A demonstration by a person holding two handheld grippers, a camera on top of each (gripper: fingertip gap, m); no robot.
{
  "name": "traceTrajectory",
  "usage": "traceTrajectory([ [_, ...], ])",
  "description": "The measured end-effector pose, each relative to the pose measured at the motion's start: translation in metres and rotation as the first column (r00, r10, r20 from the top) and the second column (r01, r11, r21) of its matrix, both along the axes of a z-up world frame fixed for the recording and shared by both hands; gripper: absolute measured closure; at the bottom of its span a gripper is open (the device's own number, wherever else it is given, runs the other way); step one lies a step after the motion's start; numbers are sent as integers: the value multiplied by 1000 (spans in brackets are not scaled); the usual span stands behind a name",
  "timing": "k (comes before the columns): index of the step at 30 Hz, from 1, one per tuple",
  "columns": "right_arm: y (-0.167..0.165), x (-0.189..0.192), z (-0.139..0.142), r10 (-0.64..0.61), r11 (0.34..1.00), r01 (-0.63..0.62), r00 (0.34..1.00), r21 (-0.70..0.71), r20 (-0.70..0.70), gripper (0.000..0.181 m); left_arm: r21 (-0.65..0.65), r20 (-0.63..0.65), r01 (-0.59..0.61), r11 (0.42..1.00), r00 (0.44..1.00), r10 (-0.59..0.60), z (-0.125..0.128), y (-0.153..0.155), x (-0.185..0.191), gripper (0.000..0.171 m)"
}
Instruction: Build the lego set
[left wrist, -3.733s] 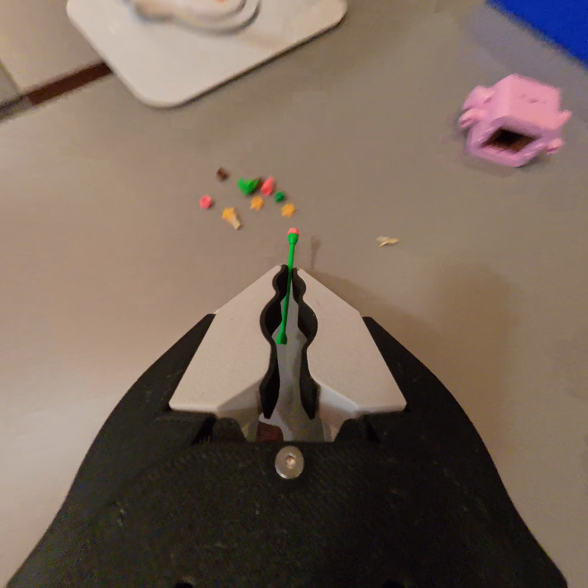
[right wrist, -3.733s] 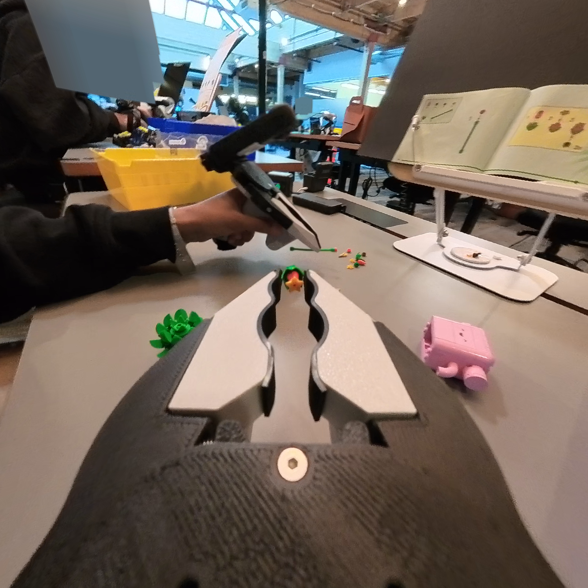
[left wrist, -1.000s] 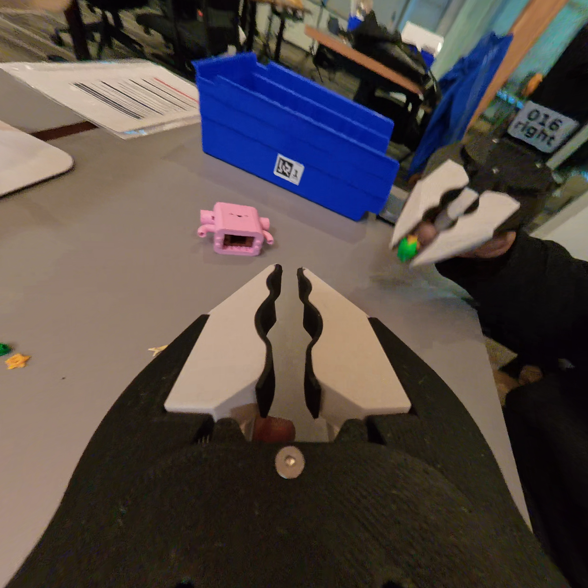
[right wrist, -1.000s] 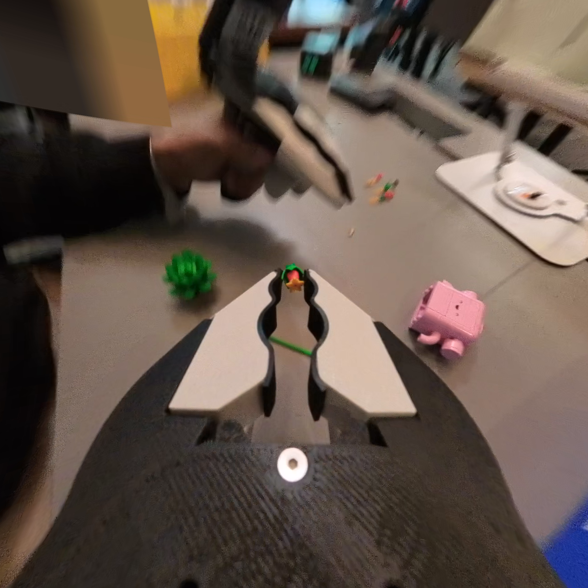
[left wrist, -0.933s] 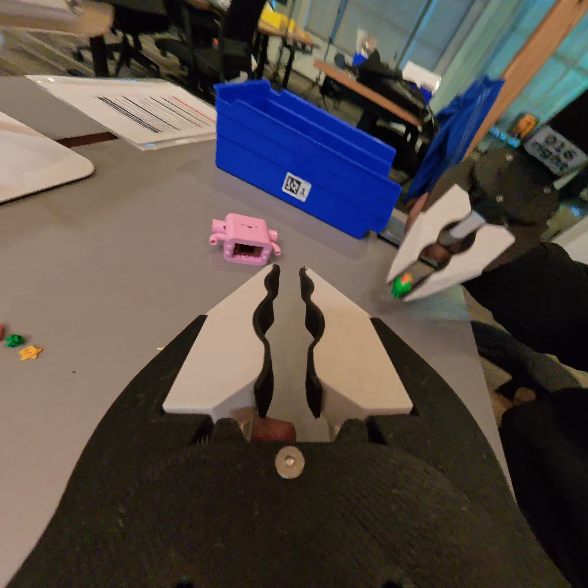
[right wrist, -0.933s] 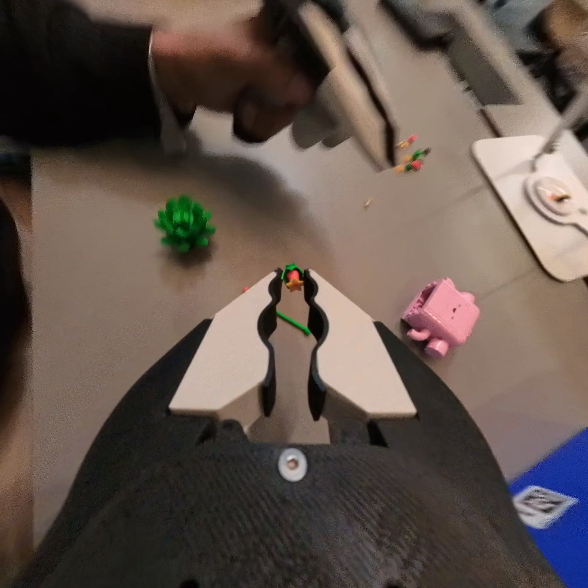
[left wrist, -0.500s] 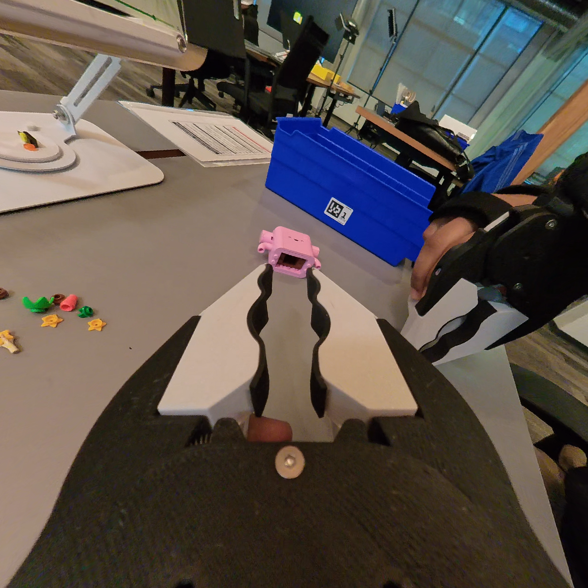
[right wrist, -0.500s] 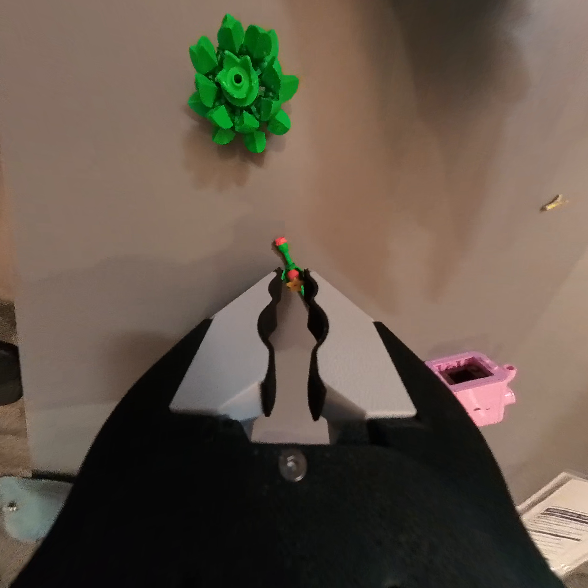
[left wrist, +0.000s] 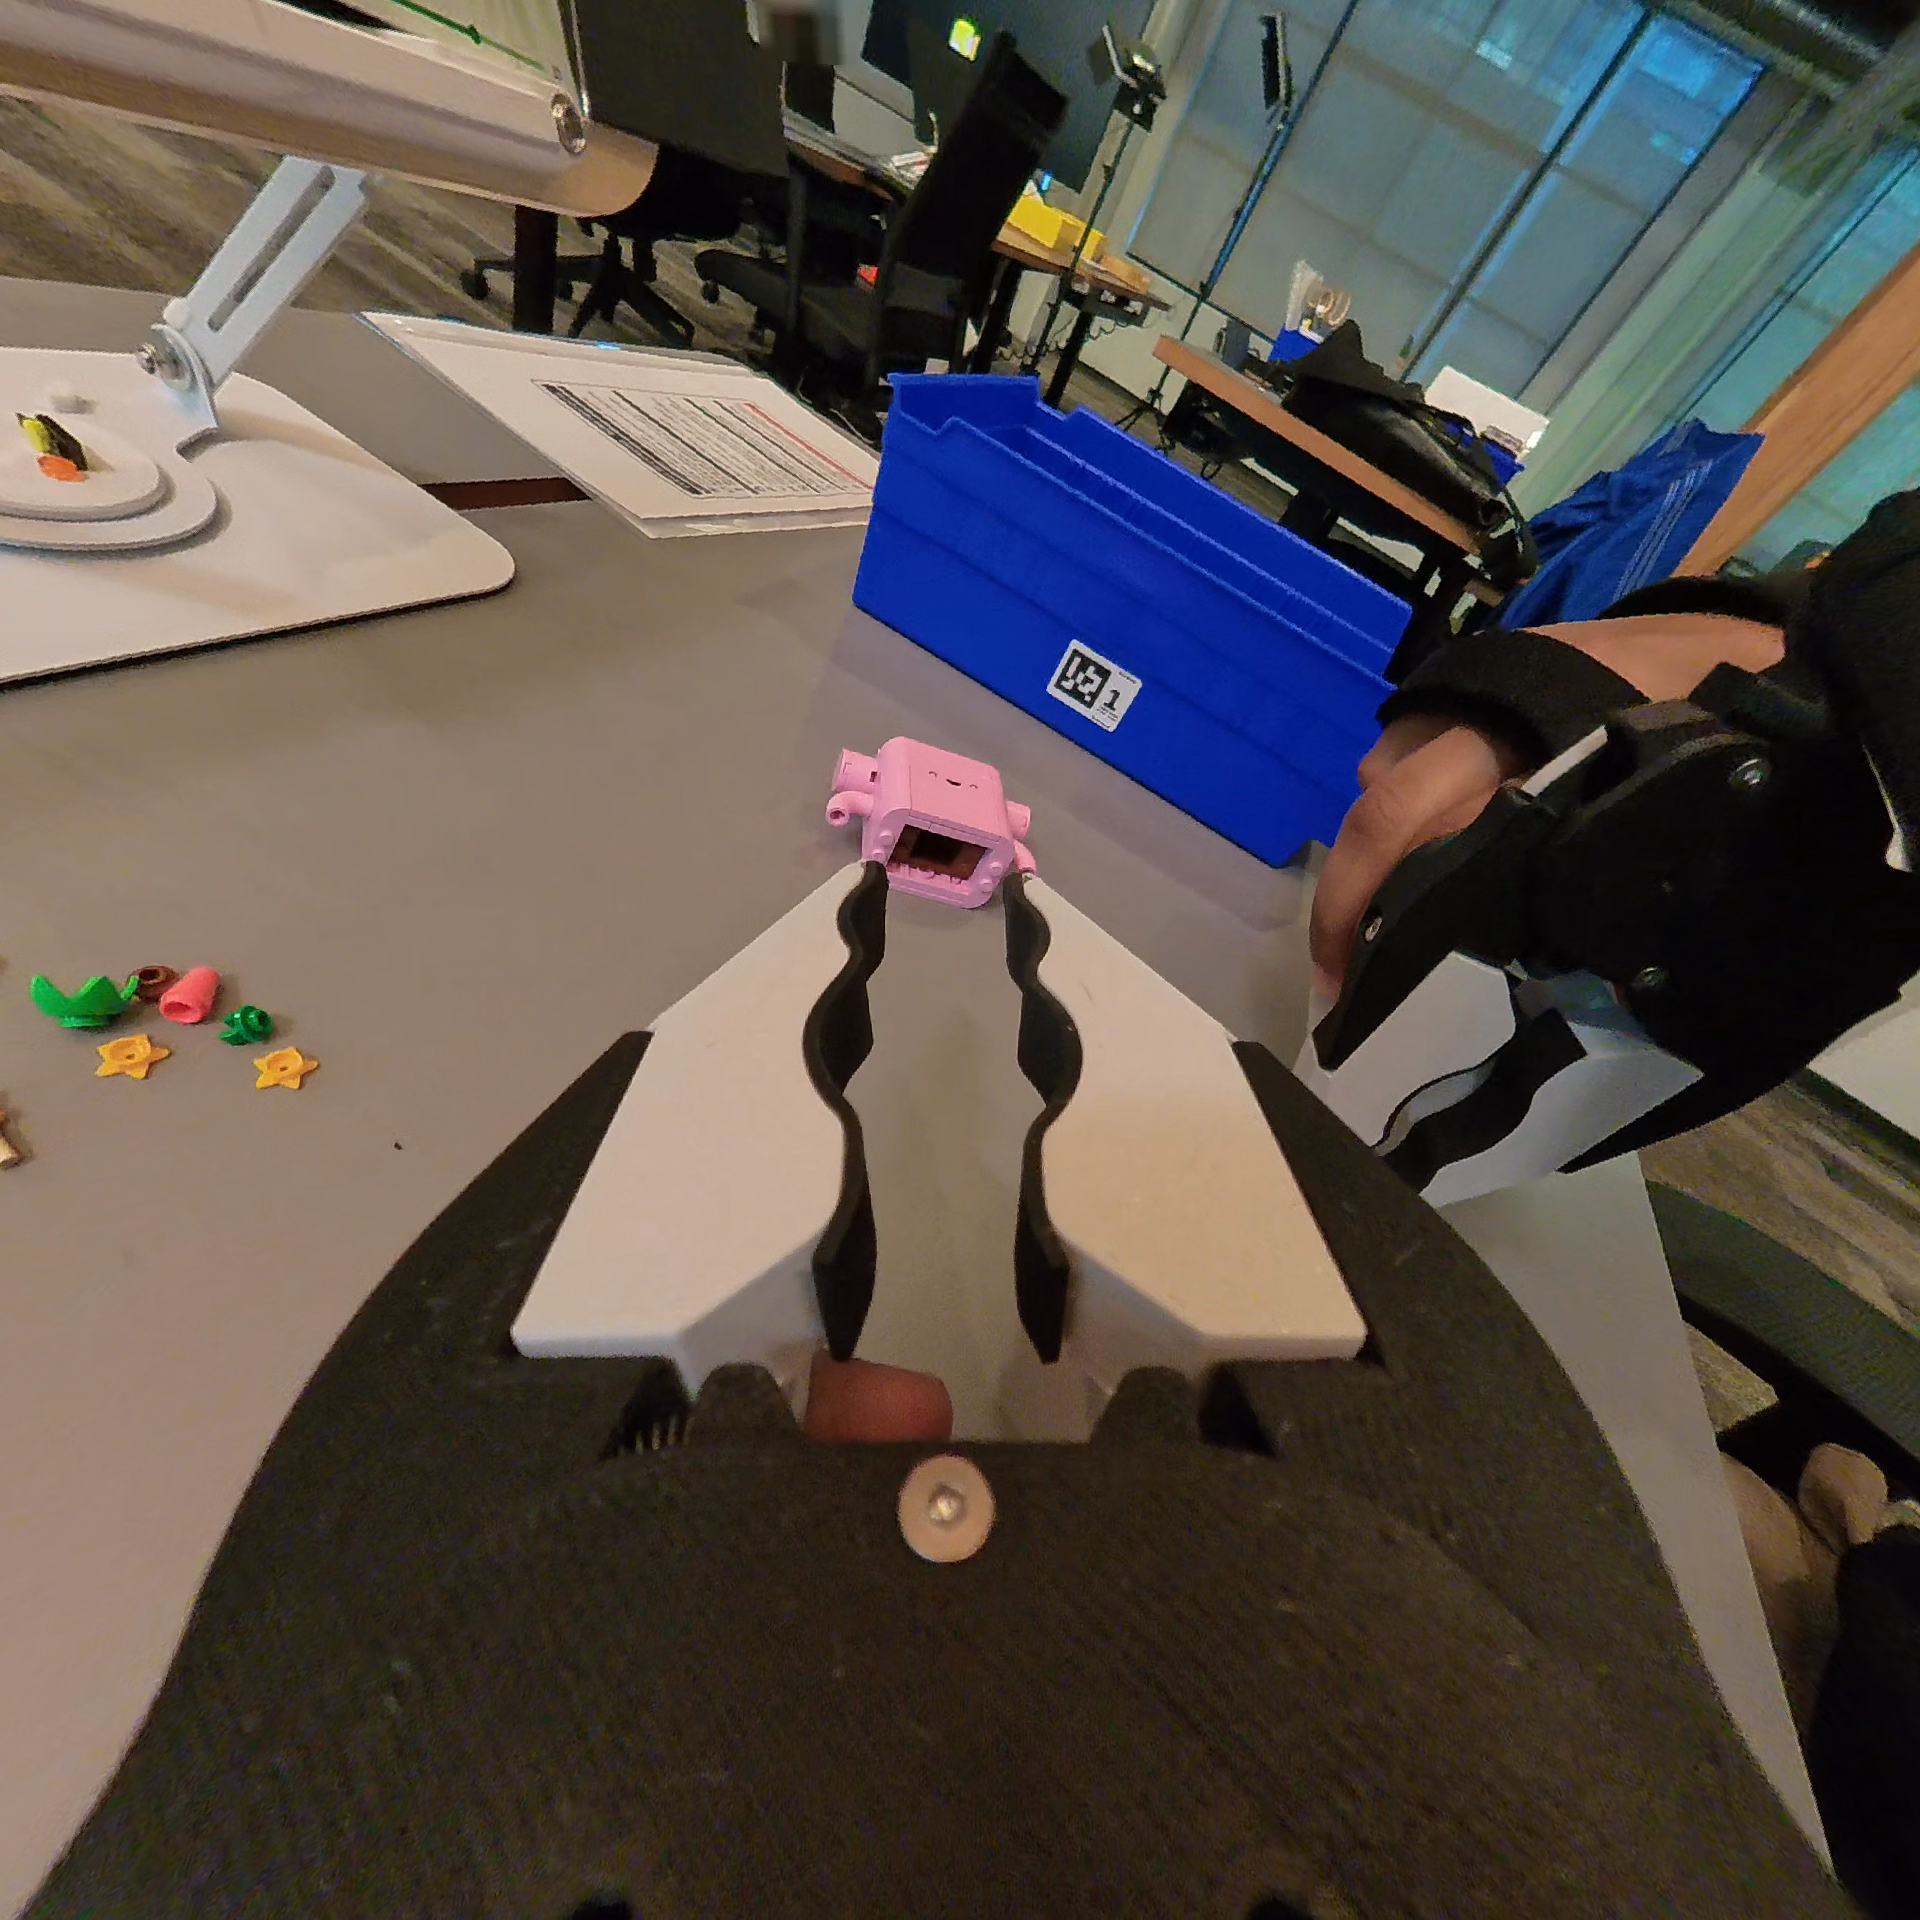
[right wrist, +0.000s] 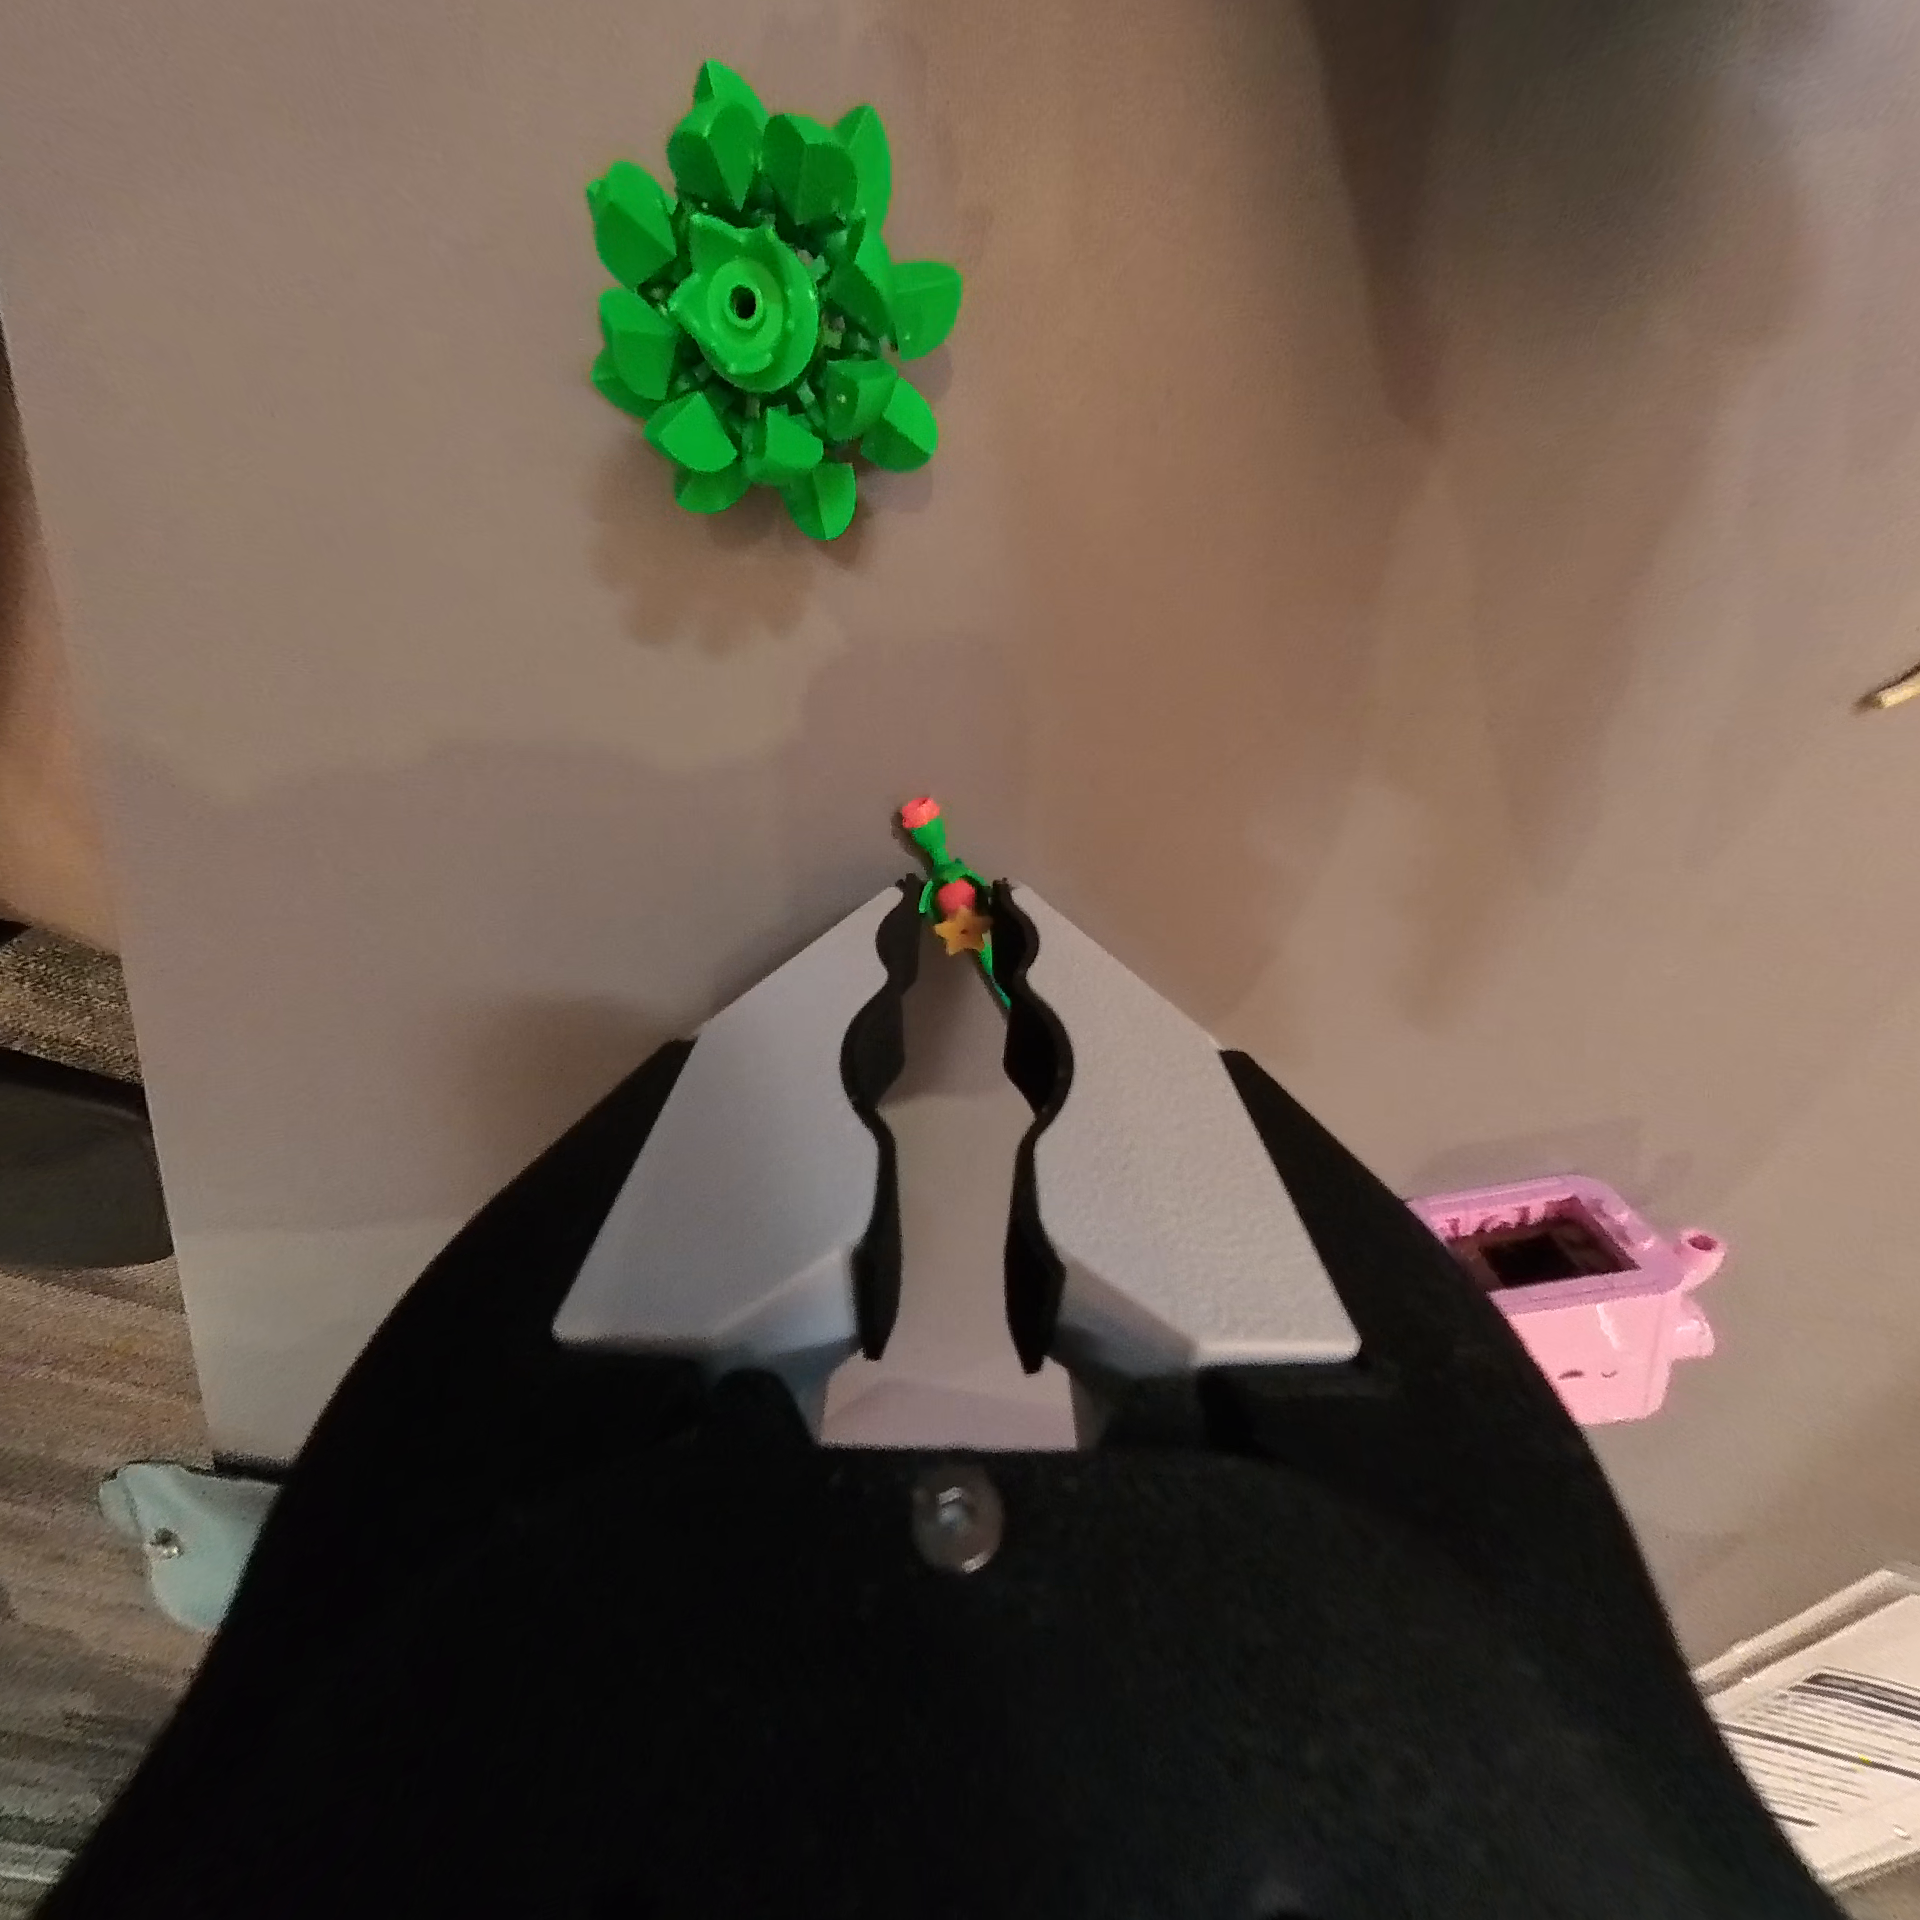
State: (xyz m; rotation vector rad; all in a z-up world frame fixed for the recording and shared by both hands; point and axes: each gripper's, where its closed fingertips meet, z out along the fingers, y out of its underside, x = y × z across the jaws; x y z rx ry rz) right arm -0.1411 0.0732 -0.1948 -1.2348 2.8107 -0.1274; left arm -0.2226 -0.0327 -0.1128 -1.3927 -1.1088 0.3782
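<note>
While the white stand base (left wrist: 260,540) fills the far left of the left wrist view, loose small pieces (left wrist: 187,1023) lie below it on the grey table (left wrist: 520,831): a green leaf piece, a brown stud, a pink cone, a small green bit and two orange stars. Past them, mid-frame, the left gripper (left wrist: 940,883) has its jaws apart and empty, the tips just short of the pink box-shaped lego pot (left wrist: 935,821), which lies on its side with its dark opening facing the camera. Behind that sit a printed sheet (left wrist: 675,436) and a blue bin (left wrist: 1122,592), and at the far right the right gripper (left wrist: 1455,1101) points down at the table in a person's hand (left wrist: 1392,831). From the right wrist view, looking straight down, the green leafy rosette (right wrist: 764,322) lies upper left, well apart from the tips. At centre the right gripper (right wrist: 951,894) has its jaws narrowly set on a thin green stem (right wrist: 940,857) bearing a pink bud, with an orange star piece (right wrist: 961,932) at the tips. The pink pot (right wrist: 1579,1309) lies lower right.
</note>
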Motion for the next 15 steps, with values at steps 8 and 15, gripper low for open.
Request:
traceTrajectory([
  [8,2,2,0,-4,1000,4,1000,22,-15,170,12,15,11,1000,1000,-11,-2,1,0,149],
  [15,2,1,-2,-3,1000,4,999,26,-37,170,12,19,19,1000,1000,-19,-3,3,0,149],
])
